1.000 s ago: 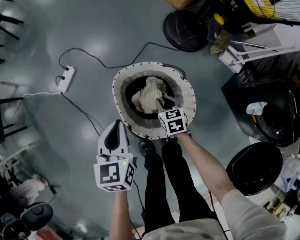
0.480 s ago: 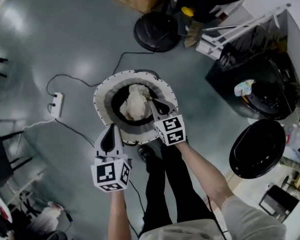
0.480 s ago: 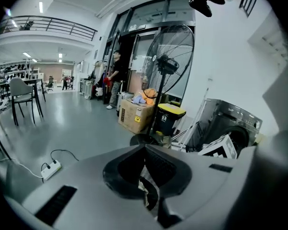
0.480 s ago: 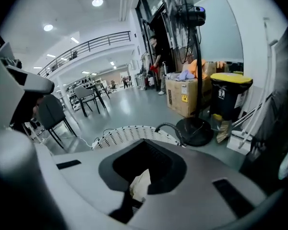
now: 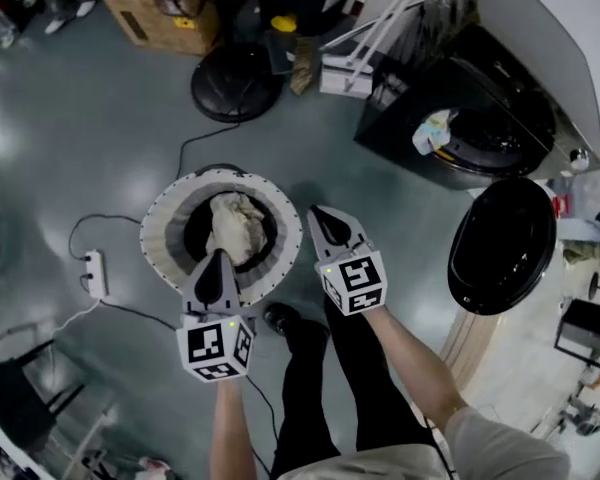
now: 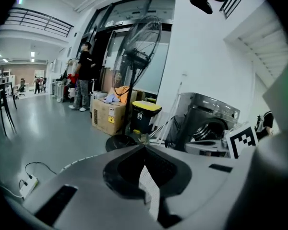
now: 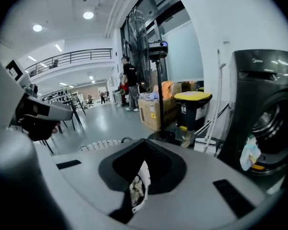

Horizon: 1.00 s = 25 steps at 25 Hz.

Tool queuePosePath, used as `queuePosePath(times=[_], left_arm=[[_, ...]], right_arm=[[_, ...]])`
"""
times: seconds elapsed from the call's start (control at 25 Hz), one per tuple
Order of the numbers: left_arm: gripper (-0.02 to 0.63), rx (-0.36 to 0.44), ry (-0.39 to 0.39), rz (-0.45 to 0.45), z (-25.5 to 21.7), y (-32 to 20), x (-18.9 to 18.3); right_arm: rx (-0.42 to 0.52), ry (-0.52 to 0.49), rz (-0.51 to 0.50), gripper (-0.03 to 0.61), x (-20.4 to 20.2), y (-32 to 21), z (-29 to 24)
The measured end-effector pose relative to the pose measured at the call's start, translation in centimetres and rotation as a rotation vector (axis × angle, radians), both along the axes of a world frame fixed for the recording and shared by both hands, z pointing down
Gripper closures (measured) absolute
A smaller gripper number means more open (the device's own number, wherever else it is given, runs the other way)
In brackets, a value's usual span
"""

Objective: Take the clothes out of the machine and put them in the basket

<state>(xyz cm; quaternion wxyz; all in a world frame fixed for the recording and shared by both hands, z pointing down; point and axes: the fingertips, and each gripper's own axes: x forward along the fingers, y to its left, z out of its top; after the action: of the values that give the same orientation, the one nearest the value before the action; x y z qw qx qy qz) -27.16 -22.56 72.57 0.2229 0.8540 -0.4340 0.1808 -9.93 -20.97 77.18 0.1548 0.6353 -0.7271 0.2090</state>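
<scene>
Two places hold laundry here, and the bigger one is the dark washing machine (image 5: 500, 88) at the upper right of the head view. Its round black door (image 5: 503, 245) is swung wide open. A small pale cloth (image 5: 432, 131) hangs at the mouth of the drum, and the right gripper view shows it there too, so the machine is not yet emptied. How much more lies deeper in the drum cannot be seen.

On the floor, well apart from the machine, stands the white-rimmed basket (image 5: 165, 268) with a crumpled cream garment (image 5: 235, 226) already in its dark well. At least one piece, I judge, has been delivered.

Both tongs are clenched and carry nothing. The left gripper (image 5: 219, 258) hangs over the near rim of the basket with its tips pinched together. The right gripper (image 5: 318, 214) sits just beside the basket's right edge, between basket and machine, with its jaws pressed shut on air.

What remains, by my reading, is a trip to the drum for the hanging cloth and whatever lies behind it
</scene>
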Motion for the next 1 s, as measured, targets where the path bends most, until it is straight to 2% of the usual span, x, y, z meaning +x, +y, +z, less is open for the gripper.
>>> queuePosePath(times=[0.28,0.56,0.76,1.0], left_arm=[[0.595,-0.009,0.002,0.135,-0.4,2.6,9.2],[0.595,-0.001,-0.003,0.227,-0.7,5.5,19.3],[0.595,-0.010,-0.017,0.265,-0.2,7.6,26.1],[0.595,-0.024,-0.026,0.284,1.5,9.7,34.9]], right_arm=[[-0.024,0.025,0.209,0.555,11.5,6.2,-0.6],[-0.030,0.069,0.363,0.555,24.3,11.7,-0.6],[-0.031,0.067,0.444,0.555,32.1,14.2,0.0],[-0.031,0.044,0.470,0.555,39.5,16.0,1.6]])
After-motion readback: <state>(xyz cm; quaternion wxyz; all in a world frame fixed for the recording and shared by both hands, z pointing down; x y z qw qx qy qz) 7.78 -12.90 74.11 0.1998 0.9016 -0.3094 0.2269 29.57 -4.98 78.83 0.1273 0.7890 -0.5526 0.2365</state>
